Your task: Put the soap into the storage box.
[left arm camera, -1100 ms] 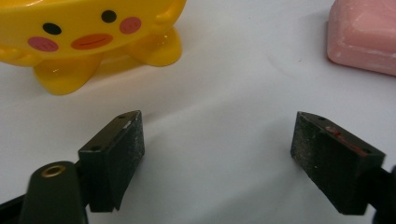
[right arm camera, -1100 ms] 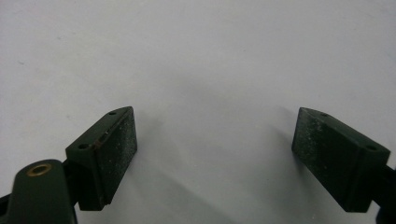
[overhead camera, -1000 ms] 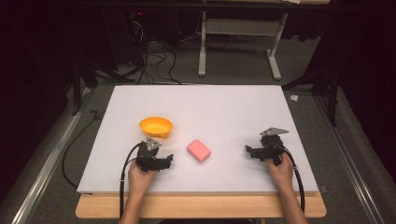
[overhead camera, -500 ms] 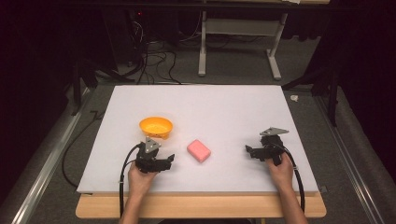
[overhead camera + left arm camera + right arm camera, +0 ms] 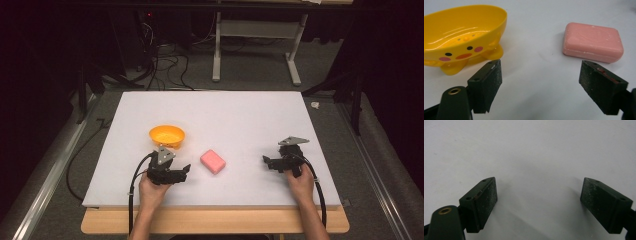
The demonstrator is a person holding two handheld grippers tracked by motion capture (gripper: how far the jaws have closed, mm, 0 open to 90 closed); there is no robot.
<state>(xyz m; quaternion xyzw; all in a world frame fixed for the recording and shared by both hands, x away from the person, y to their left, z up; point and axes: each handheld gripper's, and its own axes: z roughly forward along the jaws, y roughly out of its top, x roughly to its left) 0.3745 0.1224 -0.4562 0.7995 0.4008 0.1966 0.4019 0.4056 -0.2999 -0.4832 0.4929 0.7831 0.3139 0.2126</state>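
A pink bar of soap [image 5: 213,161] lies flat on the white table top [image 5: 225,115], near the front middle. A yellow duck-faced soap dish [image 5: 167,136] stands to its left, empty. My left gripper [image 5: 185,171] rests low on the table just left of the soap, open, jaws pointing toward it. In the left gripper view the soap [image 5: 593,42] sits ahead to the right and the dish [image 5: 461,33] ahead to the left, with bare table between the jaws of my left gripper [image 5: 541,82]. My right gripper [image 5: 266,161] rests open at the front right; in its own view my right gripper [image 5: 539,202] faces bare white surface.
The table's front wooden edge [image 5: 215,222] lies just behind both hands. Cables [image 5: 165,65] and a metal stand's legs [image 5: 255,50] sit on the floor beyond the far edge. A rail [image 5: 45,175] runs along the table's left side.
The left gripper has shifted slightly toward the right, nearer the soap. The right gripper, soap and dish stay where they were.
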